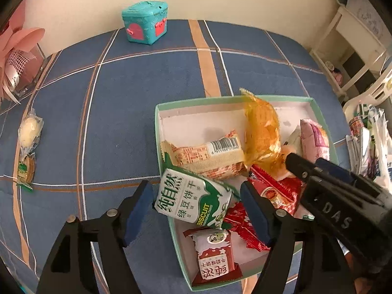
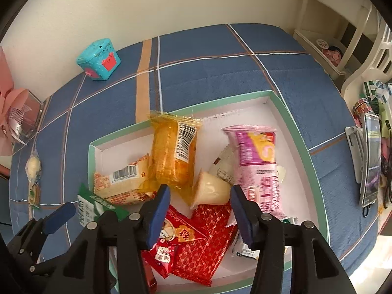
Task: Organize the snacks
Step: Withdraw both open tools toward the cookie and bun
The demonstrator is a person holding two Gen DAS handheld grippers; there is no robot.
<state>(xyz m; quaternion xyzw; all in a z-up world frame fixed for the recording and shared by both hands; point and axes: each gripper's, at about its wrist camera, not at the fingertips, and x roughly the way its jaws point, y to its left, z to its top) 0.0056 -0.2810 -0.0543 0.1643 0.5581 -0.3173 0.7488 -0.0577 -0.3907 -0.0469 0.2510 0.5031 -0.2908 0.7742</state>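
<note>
A white box with a mint-green rim (image 1: 156,132) holds several snack packets. A green-and-white biscuit packet (image 1: 193,201) lies across its left wall, between the fingers of my left gripper (image 1: 196,188). The blue pads stand clear of it on both sides, so this gripper is open. My right gripper (image 2: 200,189) is open over the box, with a cream jelly cup (image 2: 210,191) and red packets (image 2: 201,240) just beyond its tips. An orange packet (image 2: 171,152) and a pink packet (image 2: 257,156) lie further in. Its dark finger tips (image 1: 294,164) touch the orange packet's end.
Two loose snacks, a pale wrapped pastry (image 1: 29,132) and a green-wrapped biscuit (image 1: 25,170), lie on the blue checked cloth at far left. A teal toy chest (image 1: 145,23) stands by the wall. A pink paper flower (image 1: 17,56), white shelves (image 1: 355,49) and a phone (image 2: 371,159) border the table.
</note>
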